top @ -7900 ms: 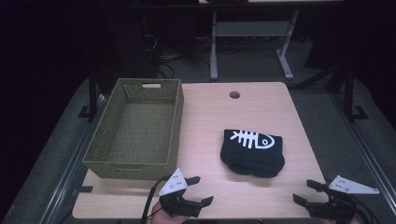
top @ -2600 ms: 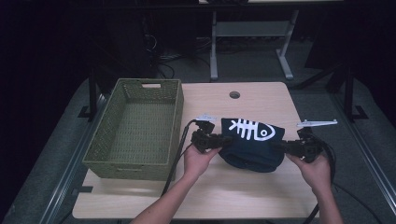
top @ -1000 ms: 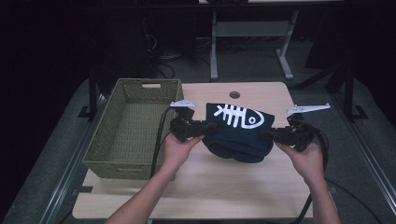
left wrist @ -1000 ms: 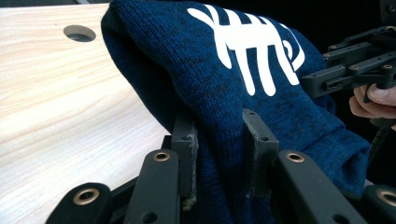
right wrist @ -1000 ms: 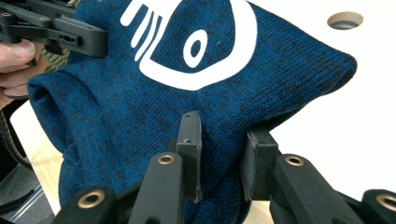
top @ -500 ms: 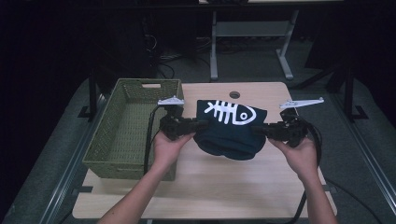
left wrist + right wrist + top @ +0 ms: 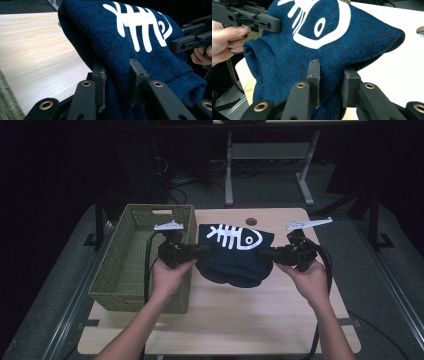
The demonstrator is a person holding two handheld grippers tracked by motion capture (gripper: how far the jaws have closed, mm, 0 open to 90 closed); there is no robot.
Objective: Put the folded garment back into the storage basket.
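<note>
A folded dark blue knit sweater [image 7: 235, 255] with a white fish-skeleton print hangs above the table between my two grippers. My left gripper [image 7: 202, 251] is shut on its left edge, right beside the green woven basket [image 7: 127, 265]. My right gripper [image 7: 265, 255] is shut on its right edge. In the left gripper view the sweater [image 7: 130, 50] bunches between the jaws of that gripper [image 7: 117, 75]. The right gripper view shows the sweater [image 7: 324, 47] pinched in the right gripper [image 7: 330, 75], with the person's other hand beyond it.
The basket's rim [image 7: 155, 210] runs along the left side of the light wooden table [image 7: 235, 320]. A round cable hole [image 7: 251, 221] sits near the table's far edge. Dark floor and metal desk legs [image 7: 229, 175] lie beyond.
Both grippers have carried the sweater leftward and a little up, toward the basket. The sweater has left the table and now hangs between them.
</note>
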